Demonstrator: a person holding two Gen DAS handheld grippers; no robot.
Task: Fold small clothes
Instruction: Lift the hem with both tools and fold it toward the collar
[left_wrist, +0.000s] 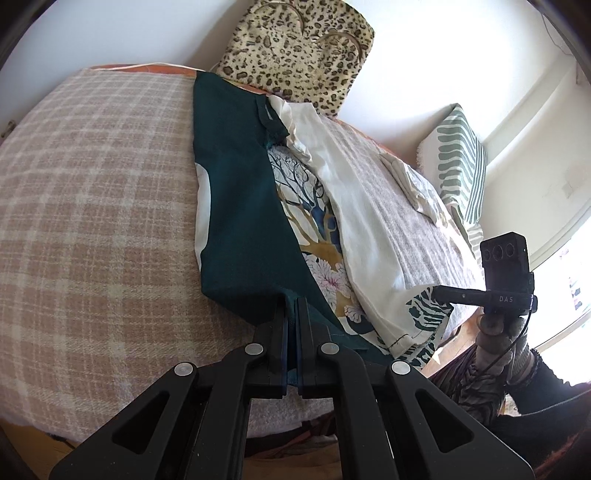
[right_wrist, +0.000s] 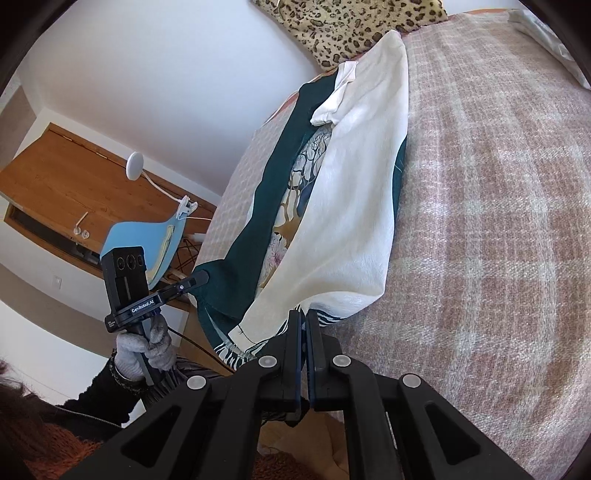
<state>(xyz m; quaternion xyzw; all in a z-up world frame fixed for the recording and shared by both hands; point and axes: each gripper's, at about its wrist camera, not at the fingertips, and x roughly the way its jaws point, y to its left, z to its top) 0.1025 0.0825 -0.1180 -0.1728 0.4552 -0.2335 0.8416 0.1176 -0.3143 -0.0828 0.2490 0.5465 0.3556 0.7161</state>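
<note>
A dark green and cream garment (left_wrist: 236, 206) with a tree print lies lengthwise on the plaid bed cover (left_wrist: 92, 206), both long sides folded in toward the middle. My left gripper (left_wrist: 291, 302) is shut on the green hem at its near corner. My right gripper (right_wrist: 304, 315) is shut on the cream and zebra-print hem of the same garment (right_wrist: 354, 192). Each gripper shows in the other's view: the right gripper (left_wrist: 441, 292) at the garment's right corner, the left gripper (right_wrist: 201, 276) at its left corner.
A leopard-print bag (left_wrist: 295, 51) stands at the head of the bed. A folded cream cloth (left_wrist: 413, 181) and a green striped pillow (left_wrist: 458, 162) lie to the right. A wooden desk (right_wrist: 55, 184), a blue chair (right_wrist: 140, 240) and a white clip lamp (right_wrist: 135, 166) stand left of the bed.
</note>
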